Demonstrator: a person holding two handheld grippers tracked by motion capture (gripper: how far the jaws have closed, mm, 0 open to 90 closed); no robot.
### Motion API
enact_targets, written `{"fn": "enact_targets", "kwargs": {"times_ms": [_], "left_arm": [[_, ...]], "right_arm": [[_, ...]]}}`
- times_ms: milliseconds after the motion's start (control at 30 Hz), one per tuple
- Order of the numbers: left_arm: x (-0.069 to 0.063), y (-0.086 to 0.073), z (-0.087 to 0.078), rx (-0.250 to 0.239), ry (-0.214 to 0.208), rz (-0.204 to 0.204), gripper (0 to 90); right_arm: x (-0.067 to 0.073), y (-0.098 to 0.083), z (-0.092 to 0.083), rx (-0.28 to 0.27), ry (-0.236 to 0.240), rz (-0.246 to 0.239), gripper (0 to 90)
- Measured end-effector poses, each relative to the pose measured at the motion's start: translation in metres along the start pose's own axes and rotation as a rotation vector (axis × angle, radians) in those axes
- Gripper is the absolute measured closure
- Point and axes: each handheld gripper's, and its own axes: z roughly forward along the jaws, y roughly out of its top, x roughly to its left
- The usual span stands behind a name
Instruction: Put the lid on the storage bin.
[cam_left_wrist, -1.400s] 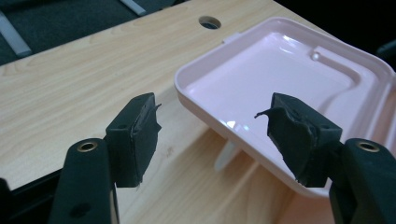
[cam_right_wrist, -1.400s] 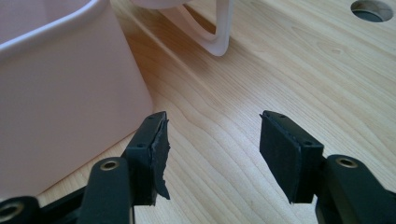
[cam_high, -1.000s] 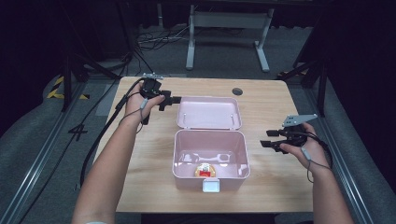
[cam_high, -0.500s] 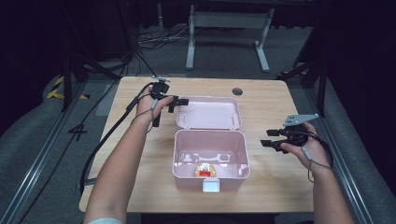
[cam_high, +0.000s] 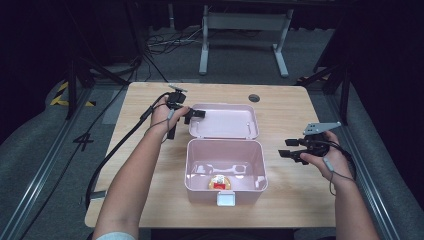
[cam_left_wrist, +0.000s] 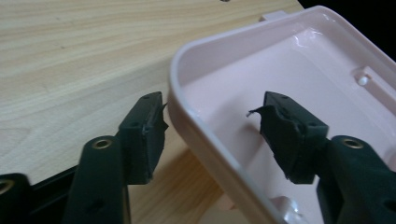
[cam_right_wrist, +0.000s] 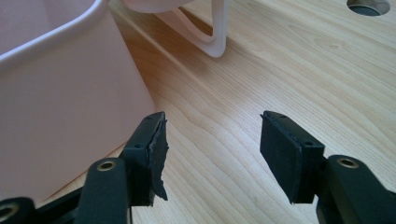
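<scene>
While both grippers sit at the table, near to far:
small item: red and yellow, on the floor of the box (cam_high: 218, 182), near front wall.
box: pink, open, centre of wooden table (cam_high: 150, 210), white latch (cam_high: 226, 199) in front.
right gripper (cam_high: 290, 148): beside the box's right wall, jaws apart, nothing between them, over bare wood.
lid (cam_high: 225, 122): flipped open, flat behind the box.
left gripper (cam_high: 192, 116): at the lid's left corner, jaws have just been closing, rim between them, pads not pressing it.
</scene>
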Motion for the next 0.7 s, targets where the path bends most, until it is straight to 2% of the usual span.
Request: {"fn": "enact_targets", "kwargs": {"times_ms": [100, 267, 367, 500, 600, 700], "left_arm": [[-0.001, 0.001, -0.001, -0.002, 0.004, 0.005, 45.5], [-0.002, 0.005, -0.008, -0.029, 0.020, 0.020, 53.8], [-0.005, 0.007, -0.012, -0.041, 0.034, 0.043, 56.6], [-0.007, 0.009, -0.017, -0.064, 0.038, 0.048, 60.0], [-0.010, 0.012, -0.023, -0.084, 0.066, 0.073, 65.1], [-0.014, 0.014, -0.028, -0.109, 0.080, 0.087, 65.8]], "right_arm": [[0.000, 0.000, 0.000, 0.001, -0.001, 0.002, 42.5], [0.001, 0.000, 0.001, -0.003, 0.005, 0.005, 42.5], [0.001, 0.001, 0.001, 0.000, 0.005, 0.009, 42.5], [0.002, 0.001, 0.002, 0.001, 0.007, 0.008, 42.6], [0.002, 0.001, 0.001, -0.002, 0.006, 0.005, 42.5], [0.002, 0.001, 0.001, -0.004, 0.006, 0.006, 42.5]]}}
